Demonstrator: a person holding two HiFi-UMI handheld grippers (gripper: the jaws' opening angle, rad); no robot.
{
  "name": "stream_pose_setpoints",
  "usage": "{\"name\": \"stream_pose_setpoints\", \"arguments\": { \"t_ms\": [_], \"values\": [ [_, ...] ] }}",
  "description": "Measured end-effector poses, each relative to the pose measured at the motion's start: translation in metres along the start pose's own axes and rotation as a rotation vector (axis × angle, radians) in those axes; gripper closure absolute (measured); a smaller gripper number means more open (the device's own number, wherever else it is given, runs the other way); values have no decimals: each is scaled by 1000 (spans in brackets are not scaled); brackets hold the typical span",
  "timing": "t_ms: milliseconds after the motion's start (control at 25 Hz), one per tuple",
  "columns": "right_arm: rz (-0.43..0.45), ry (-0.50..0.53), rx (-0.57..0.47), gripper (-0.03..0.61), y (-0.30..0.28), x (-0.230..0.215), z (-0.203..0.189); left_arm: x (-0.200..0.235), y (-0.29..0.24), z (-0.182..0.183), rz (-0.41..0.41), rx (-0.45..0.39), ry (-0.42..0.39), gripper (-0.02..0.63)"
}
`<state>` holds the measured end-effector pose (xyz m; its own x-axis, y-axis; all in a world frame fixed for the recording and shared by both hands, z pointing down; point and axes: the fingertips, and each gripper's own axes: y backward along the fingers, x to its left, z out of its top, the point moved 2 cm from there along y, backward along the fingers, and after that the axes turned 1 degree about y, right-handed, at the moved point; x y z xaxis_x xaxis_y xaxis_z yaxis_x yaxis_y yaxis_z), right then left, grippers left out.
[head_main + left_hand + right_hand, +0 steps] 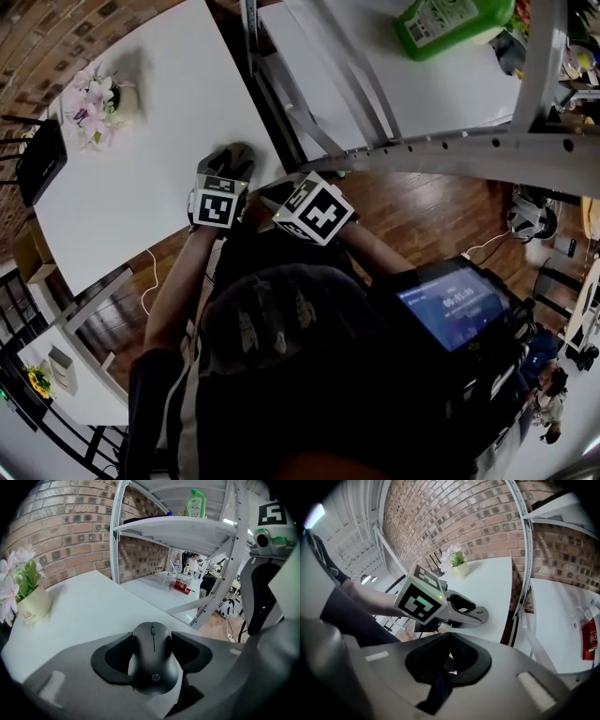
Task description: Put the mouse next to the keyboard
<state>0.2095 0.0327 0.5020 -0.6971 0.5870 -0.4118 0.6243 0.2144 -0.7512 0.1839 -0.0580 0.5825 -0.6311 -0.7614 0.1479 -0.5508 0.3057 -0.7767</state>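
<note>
A black mouse [153, 660] sits between the jaws of my left gripper [152, 641], which is shut on it over the white table [89, 606]. In the head view that left gripper [232, 161] hangs at the table's near edge. From the right gripper view, the mouse [482, 616] pokes out of the left gripper's front. My right gripper [449, 657] is just right of the left one, its jaws shut with nothing between them. Its marker cube [315, 209] is over the wooden floor. No keyboard is in view.
A potted pink flower [97, 106] stands on the table's far left. A white metal shelf rack [375, 103] rises right of the table, with a green bottle [452, 24] on top. A black chair [39, 159] is at the table's left edge.
</note>
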Motion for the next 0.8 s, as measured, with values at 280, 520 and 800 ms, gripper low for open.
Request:
{"name": "stream_pose_setpoints", "arguments": {
  "t_ms": [280,520,800],
  "values": [
    [7,7,18,572,-1,0,-2,17,8,-6,53,-7,35,348],
    [4,-1,31,572,-3,3,-4,20,9,-11,61,-21,34,348],
    [24,31,63,572,-15,12,3,40,23,-28,85,-46,68,348]
  ]
}}
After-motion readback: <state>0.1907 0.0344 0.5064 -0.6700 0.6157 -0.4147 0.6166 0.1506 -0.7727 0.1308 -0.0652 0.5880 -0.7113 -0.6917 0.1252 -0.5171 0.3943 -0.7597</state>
